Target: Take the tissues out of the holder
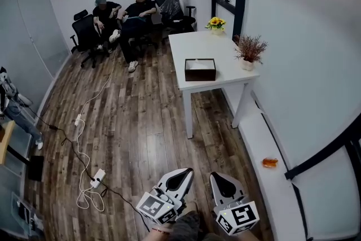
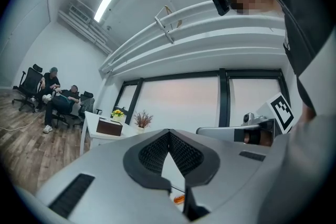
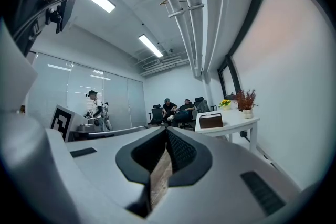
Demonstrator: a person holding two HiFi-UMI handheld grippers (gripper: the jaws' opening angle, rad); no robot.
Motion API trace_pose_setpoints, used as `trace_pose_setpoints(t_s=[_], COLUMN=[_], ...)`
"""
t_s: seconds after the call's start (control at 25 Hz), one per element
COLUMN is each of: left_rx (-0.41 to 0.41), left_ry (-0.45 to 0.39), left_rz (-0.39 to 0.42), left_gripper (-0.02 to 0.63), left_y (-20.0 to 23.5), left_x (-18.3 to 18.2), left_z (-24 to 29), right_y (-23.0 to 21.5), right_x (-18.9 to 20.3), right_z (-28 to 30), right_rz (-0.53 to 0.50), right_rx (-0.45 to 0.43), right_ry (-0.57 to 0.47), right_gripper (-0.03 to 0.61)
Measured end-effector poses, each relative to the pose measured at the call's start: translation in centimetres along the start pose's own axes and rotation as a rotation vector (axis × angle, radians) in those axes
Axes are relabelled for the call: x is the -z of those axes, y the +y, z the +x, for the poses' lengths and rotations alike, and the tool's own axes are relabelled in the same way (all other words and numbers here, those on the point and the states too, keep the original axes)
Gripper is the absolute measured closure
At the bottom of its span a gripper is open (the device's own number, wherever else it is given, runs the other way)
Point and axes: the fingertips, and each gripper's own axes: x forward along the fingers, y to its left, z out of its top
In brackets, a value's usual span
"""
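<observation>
The dark brown tissue holder (image 1: 200, 70) stands on the near end of a white table (image 1: 194, 45), with white tissues (image 1: 198, 64) showing in its open top. It is small and far off in the left gripper view (image 2: 109, 127) and in the right gripper view (image 3: 210, 121). Both grippers are low at the bottom of the head view, well short of the table, above the wood floor. My left gripper (image 1: 186, 171) (image 2: 169, 132) has its jaw tips together with nothing between them. My right gripper (image 1: 218, 175) (image 3: 167, 129) is likewise shut and empty.
Yellow flowers (image 1: 215, 23) and a potted dried plant (image 1: 250, 51) also stand on the table. Cables and power strips (image 1: 97, 178) lie on the floor at the left. Two people sit on office chairs (image 1: 121, 17) at the back. An orange thing (image 1: 269, 162) rests on the white ledge.
</observation>
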Motion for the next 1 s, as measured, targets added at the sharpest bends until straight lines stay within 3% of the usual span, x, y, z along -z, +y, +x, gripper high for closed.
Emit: trace_pose_setpoints(t_s=[0.6, 1.0], left_rx=[0.025, 0.033], left_ry=[-0.029, -0.033], left_rz=[0.032, 0.017], left_gripper=[0.606, 0.606], left_y=[12.1, 14.6], left_x=[-3.6, -3.0], left_z=[6.0, 8.3], right_y=[-2.1, -3.7], right_x=[-2.5, -1.7], right_z=[13.2, 16.6], right_rz=[-0.03, -0.028], right_rx=[0.008, -0.001], right_ry=[-0.038, -0.02], right_gripper=[0.572, 0.572])
